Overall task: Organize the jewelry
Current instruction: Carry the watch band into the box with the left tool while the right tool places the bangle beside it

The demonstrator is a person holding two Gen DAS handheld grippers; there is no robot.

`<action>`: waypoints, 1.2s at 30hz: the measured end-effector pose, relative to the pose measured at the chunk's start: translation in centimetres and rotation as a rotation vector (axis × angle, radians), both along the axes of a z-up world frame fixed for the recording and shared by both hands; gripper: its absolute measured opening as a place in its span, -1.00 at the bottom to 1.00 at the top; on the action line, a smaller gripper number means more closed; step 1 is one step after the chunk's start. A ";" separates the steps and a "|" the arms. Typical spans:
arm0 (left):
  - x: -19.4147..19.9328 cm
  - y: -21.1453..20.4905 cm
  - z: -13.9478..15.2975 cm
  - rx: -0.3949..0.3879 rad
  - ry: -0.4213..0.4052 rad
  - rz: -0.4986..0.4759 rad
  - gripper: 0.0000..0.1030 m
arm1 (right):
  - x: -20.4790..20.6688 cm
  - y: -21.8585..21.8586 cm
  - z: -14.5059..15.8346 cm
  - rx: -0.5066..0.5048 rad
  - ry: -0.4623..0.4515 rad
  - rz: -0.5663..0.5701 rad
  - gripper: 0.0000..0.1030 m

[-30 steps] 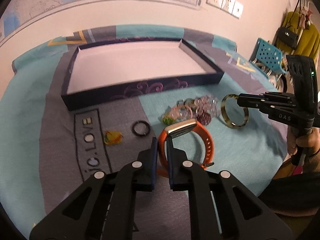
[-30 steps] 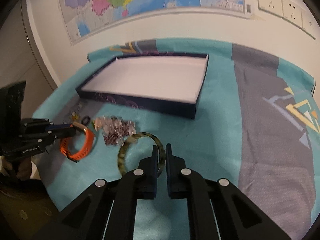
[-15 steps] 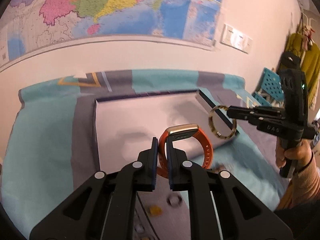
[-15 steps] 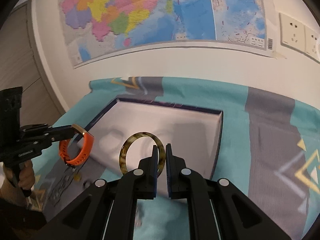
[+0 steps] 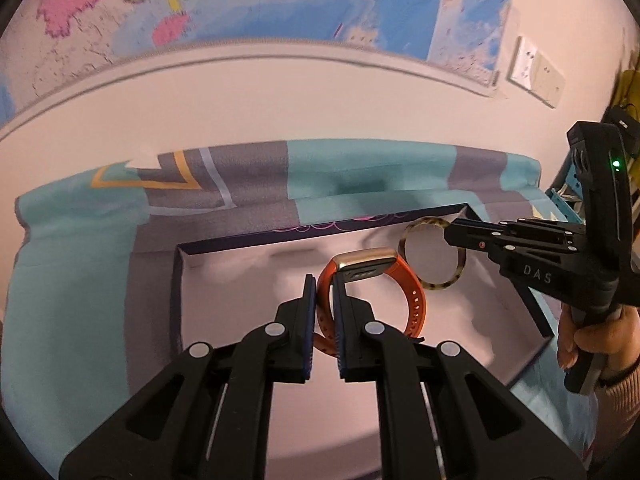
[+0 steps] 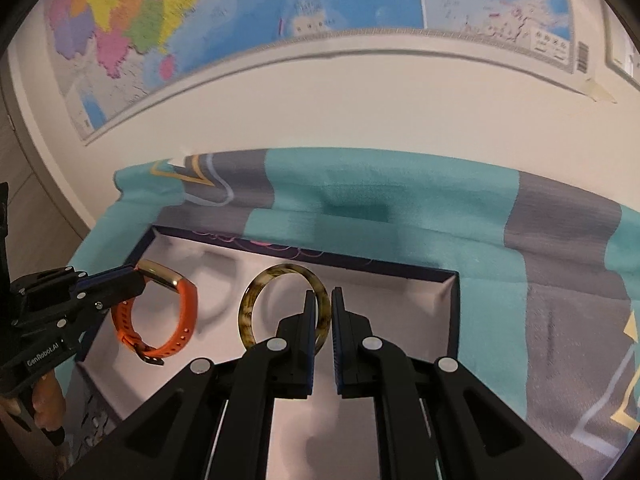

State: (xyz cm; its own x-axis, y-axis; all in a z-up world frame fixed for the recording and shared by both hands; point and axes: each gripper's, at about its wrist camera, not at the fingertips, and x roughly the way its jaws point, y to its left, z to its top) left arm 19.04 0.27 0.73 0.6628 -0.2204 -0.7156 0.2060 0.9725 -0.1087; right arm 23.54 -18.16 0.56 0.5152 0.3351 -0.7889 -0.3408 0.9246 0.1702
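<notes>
Both pieces are up off the cloth and now over the box! Nearest the lens, the left gripper [image 5: 323, 280] has its fingers clamped on the strap of the orange watch band [image 5: 414, 304], which hangs in the air above the pale floor of the tray. A second ago that band was down on the worktop among the other trinkets; now the loose pile has dropped out of this view entirely.

Just beyond it, the right gripper [image 6: 324, 294] is pinched tight on the rim of the tortoiseshell bangle [image 6: 248, 312], also lifted, also hovering over the tray interior. In the left wrist view the two hoops sit side by side, near each other but apart as far as I can tell.

Further back, the dark-walled jewelry box [image 5: 178, 280] fills the middle ground where before it lay well ahead, and beyond it run the teal and grey tablecloth [image 6: 400, 188] and the wall map [image 6: 240, 8].

My read: transport is nearly done, and both hands are placed to lower and release. Nothing sits in the tray yet.
</notes>
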 end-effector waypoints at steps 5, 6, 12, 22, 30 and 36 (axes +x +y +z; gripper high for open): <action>1.9 -0.1 -1.4 0.009 0.056 0.029 -0.83 | 1.4 0.6 -1.1 -0.035 0.039 -0.014 -0.88; 2.2 -0.1 -1.5 0.012 0.061 0.036 -0.83 | 1.6 0.7 -1.3 -0.041 0.050 -0.014 -0.88; 4.1 -0.4 -2.4 0.044 0.107 0.085 -0.83 | 2.5 1.5 -1.7 -0.066 0.074 -0.016 -0.88; 5.7 0.0 -3.2 0.026 0.176 0.128 -0.58 | 1.4 1.0 -0.6 -0.033 0.042 -0.021 -0.55; 0.2 0.7 0.5 0.047 -0.023 0.144 0.12 | -4.9 0.3 3.2 0.042 -0.080 0.082 -0.16; -7.5 1.2 2.8 0.063 -0.179 0.097 0.50 | -12.1 -1.1 3.9 0.083 -0.121 0.191 0.04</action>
State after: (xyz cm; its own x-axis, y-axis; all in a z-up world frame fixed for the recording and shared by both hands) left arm 11.53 1.48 3.56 0.7967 -0.1078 -0.5947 0.1218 0.9924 -0.0167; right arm 11.46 -19.29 4.43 0.5255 0.4968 -0.6907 -0.5308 0.8259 0.1901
